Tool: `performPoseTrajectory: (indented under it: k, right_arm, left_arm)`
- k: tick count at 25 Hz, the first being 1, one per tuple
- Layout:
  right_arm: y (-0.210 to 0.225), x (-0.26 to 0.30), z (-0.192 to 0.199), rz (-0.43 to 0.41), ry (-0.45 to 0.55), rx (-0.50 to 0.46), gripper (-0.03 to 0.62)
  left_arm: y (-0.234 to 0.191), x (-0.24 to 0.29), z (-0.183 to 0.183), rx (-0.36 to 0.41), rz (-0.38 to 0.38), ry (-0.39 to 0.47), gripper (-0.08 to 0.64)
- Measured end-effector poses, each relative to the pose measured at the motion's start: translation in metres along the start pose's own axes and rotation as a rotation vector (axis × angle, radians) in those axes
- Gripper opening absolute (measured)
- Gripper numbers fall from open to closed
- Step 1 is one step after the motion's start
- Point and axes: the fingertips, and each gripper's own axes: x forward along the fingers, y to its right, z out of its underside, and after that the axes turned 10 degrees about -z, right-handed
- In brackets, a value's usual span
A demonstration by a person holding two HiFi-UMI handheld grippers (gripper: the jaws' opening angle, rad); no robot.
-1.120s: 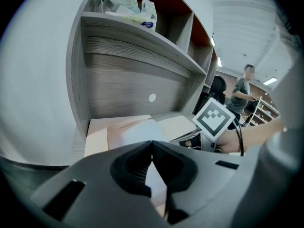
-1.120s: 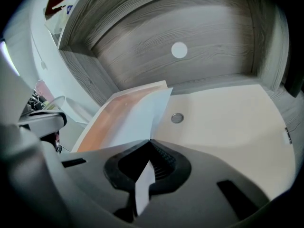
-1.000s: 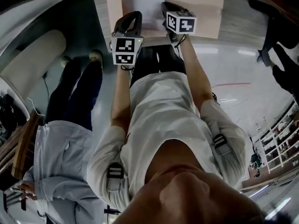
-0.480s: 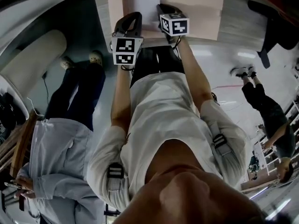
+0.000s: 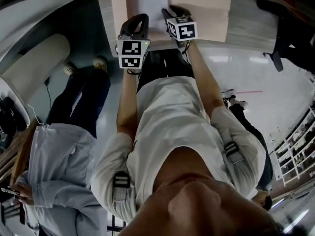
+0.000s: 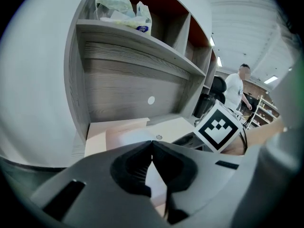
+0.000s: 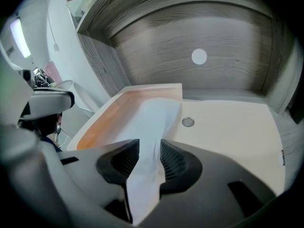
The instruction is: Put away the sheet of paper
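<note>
Setting: A pale desk point(image 7: 228, 127) ran under a grey wood-grain back panel point(image 7: 213, 37), with an orange tray point(image 7: 107, 120) at the left of the right gripper view.
Sheet of paper: The sheet of paper point(image 7: 154, 120) lay along the tray's right side, just left of a small round knob point(image 7: 188, 122). Its near end rose between the jaws at that view's lower middle.
Right gripper: The right gripper point(image 7: 149, 148) had just been opening. Its jaws stood apart, with the sheet loose between them.
Left gripper: The left gripper point(image 6: 152, 142) had its jaws together at the tips. Whether they pinched the sheet could not be told.
Risk, snagging: The raised end hung close to the ribbed pads, so a crooked withdrawal could catch it and drag the sheet off the tray.
Risk, landing: The freed end might have flopped over the near edge or stayed creased.
Risk, left side: If that gripper did hold an edge, pulling back would skew the sheet.
Bystander: A person in grey point(image 5: 59, 171) stood at the head view's lower left, well apart.
</note>
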Motion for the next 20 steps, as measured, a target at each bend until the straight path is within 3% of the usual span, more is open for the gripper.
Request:
performPoseTrajectory:
  k: [9,20]
  right_arm:
    - [-0.016,-0.045,-0.013,-0.003,0.058,-0.075,0.155]
    - [-0.068,-0.142,-0.063,-0.054,0.245,-0.236,0.132]
  left_arm:
    - [0.008,-0.017,-0.016,0.017,-0.021,0.038,0.021]
    - [0.025,-0.059,-0.047,0.016,-0.066,0.127,0.021]
